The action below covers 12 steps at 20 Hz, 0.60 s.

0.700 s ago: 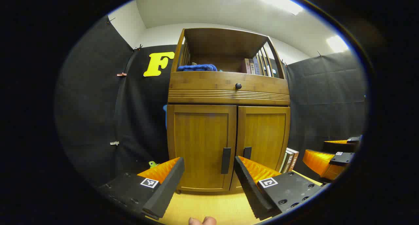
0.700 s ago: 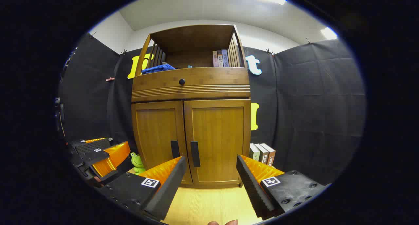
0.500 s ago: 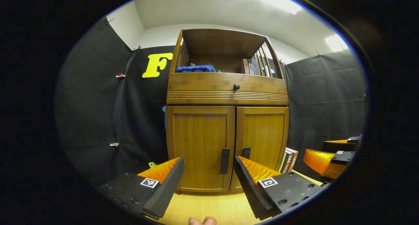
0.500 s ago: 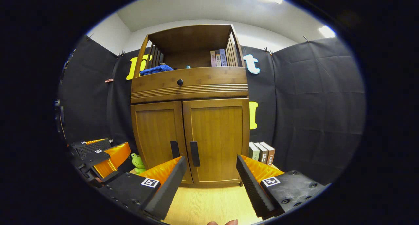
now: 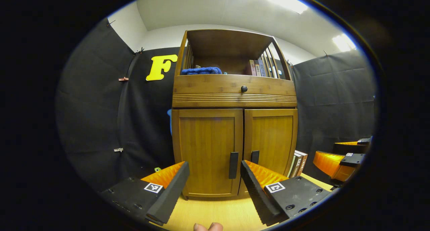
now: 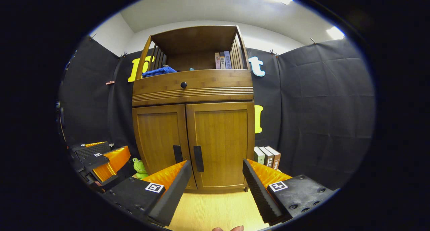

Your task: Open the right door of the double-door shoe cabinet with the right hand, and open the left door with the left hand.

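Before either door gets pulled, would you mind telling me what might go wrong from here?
1. The right door handle and left door handle sit side by side at the centre seam, so the right gripper could catch the wrong one.
2. The books stand beside the cabinet; the swinging right door might knock them.

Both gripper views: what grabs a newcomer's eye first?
The wooden shoe cabinet stands dead ahead with both doors shut, their dark handles side by side at the middle seam. Low in front of it, the right gripper and the left gripper are both open, short of the doors. A blue cloth and books sit on the open top shelf.
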### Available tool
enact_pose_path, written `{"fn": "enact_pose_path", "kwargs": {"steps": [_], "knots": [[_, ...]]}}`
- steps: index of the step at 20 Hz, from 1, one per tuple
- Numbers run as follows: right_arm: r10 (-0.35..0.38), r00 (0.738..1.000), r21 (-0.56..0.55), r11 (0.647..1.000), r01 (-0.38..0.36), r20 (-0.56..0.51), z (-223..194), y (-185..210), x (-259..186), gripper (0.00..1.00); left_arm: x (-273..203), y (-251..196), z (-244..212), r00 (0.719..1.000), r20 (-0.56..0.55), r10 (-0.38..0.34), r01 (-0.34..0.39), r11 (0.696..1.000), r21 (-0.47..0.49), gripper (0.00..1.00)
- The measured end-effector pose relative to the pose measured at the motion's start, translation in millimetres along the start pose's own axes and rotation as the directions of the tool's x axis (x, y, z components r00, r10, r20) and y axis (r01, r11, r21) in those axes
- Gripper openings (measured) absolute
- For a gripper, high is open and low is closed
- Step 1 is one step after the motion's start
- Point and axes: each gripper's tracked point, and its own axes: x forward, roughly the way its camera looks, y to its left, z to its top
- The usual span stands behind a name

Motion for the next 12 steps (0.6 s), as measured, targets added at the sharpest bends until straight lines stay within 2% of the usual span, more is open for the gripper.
{"fn": "enact_pose_path", "kwargs": {"steps": [2, 5, 6, 9, 10, 12], "knots": [[-0.001, 1.000, 0.001, 1.000, 0.001, -0.002, -2, 0, 1, 0.97, 0, 0, 0, 1.000, -0.001, 0.002, -0.002, 1.000, 0.001, 0.93], [-0.002, 1.000, -0.003, 1.000, 0.002, -0.005, -4, 2, 4, 0.99, 0, 0, -1, 1.000, -0.003, 0.003, -0.003, 1.000, 0.005, 0.95], [-0.001, 1.000, -0.006, 1.000, 0.001, -0.006, -5, 3, 4, 0.94, 0, 1, -1, 1.000, -0.003, 0.003, -0.003, 1.000, 0.005, 0.93], [0.007, 1.000, -0.013, 1.000, -0.007, -0.011, -10, 10, 8, 0.97, 1, 1, 0, 1.000, -0.004, 0.009, -0.009, 1.000, 0.004, 0.97], [0.010, 1.000, -0.014, 1.000, -0.010, -0.010, -10, 12, 10, 0.97, 1, 2, -1, 1.000, -0.003, 0.012, -0.012, 1.000, 0.003, 0.93], [0.017, 1.000, -0.020, 1.000, -0.017, -0.007, -10, 19, 16, 0.97, 1, 3, -2, 1.000, -0.003, 0.018, -0.018, 1.000, 0.005, 0.93]]}}
